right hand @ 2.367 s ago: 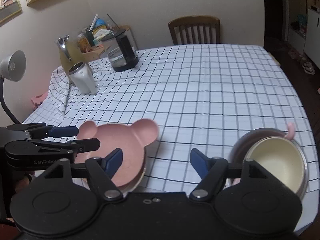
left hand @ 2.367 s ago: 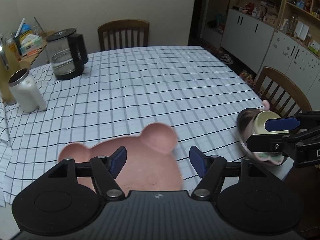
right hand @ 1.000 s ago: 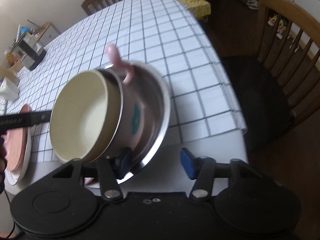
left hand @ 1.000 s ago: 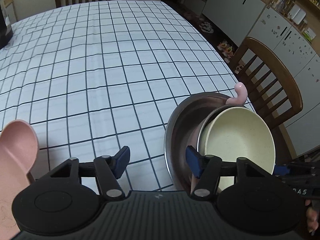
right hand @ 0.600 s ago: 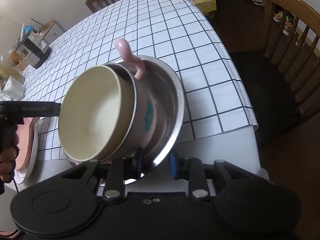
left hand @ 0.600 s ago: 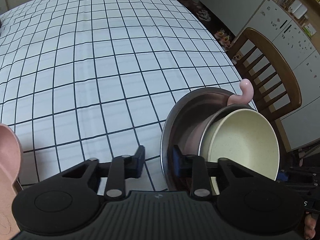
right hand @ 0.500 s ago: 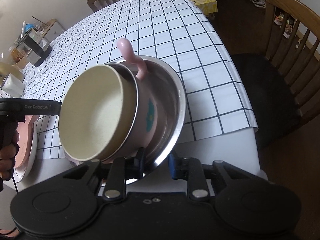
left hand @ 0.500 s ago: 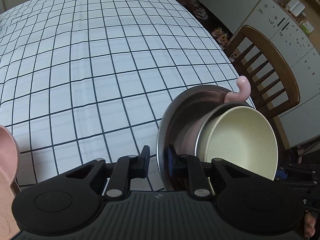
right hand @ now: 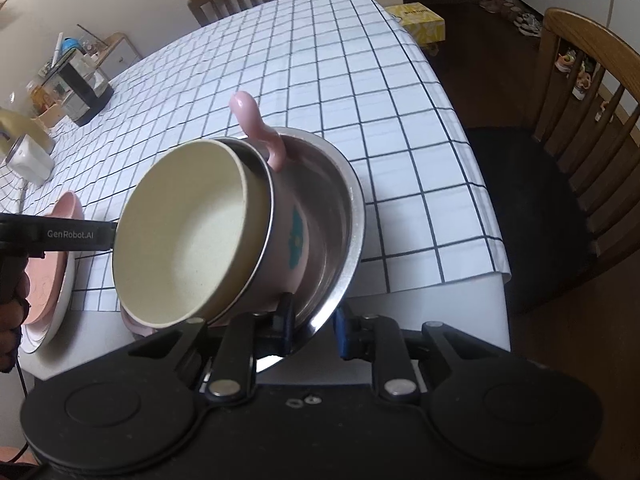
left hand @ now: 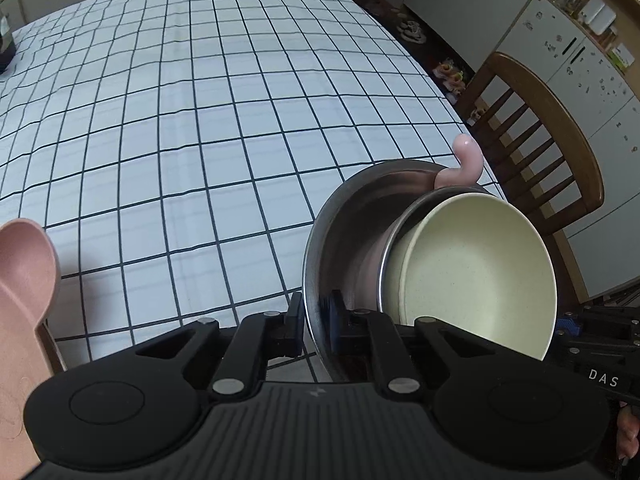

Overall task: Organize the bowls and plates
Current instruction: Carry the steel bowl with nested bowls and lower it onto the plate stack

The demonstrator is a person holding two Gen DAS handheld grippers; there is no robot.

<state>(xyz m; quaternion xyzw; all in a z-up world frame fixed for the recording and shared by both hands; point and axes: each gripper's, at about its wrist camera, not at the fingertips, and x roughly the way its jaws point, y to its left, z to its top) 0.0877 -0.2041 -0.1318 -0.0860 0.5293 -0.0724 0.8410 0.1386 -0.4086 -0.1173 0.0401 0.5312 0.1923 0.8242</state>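
Dim indoor light, sharp focus, strong fisheye bending at edges, dark right-hand floor, vignetted corners

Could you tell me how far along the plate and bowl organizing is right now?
Done: cream bowl nests in pink bowl, inside steel bowl. In hand: left hand-held gripper and right hand-held gripper each clamp the steel rim. Left: placing this stack; pink bear plate waits on a white plate.

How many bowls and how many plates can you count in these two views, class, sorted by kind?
Bowls: 3: steel bowl, pink bowl, cream bowl, nested.
Plates: 2: pink bear-eared plate on a white plate.
Total: 5
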